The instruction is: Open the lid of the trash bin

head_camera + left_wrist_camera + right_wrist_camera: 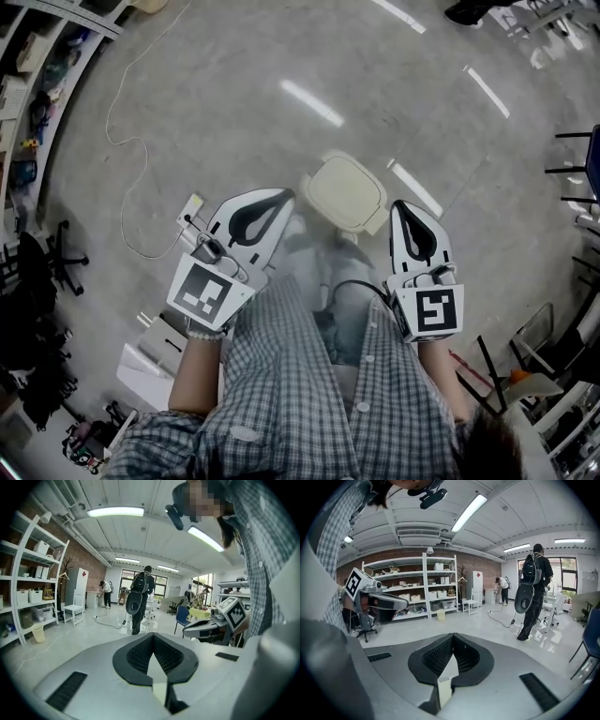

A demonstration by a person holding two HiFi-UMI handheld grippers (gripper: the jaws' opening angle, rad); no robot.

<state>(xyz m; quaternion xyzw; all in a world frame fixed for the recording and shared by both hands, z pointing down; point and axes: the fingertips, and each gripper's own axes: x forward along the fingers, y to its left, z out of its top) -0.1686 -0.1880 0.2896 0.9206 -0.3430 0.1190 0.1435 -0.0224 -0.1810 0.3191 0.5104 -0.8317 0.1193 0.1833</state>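
Observation:
The trash bin (344, 192) stands on the grey floor ahead of me, its cream lid down and flat. My left gripper (287, 195) is held above the floor just left of the bin, jaws together and empty. On the bin's right side, my right gripper (400, 205) is held the same way, shut on nothing. Both gripper views look level across the room, so the bin is out of sight in them. The left gripper (153, 635) and the right gripper (452, 635) each show tips meeting. Each view also catches the other gripper: the right gripper (211, 627), the left gripper (389, 603).
A white cable (127, 159) runs across the floor to a power strip (190, 208) left of the bin. Shelving (37, 84) lines the left wall, and chairs (577, 178) stand at right. A person with a backpack (532, 592) stands across the room.

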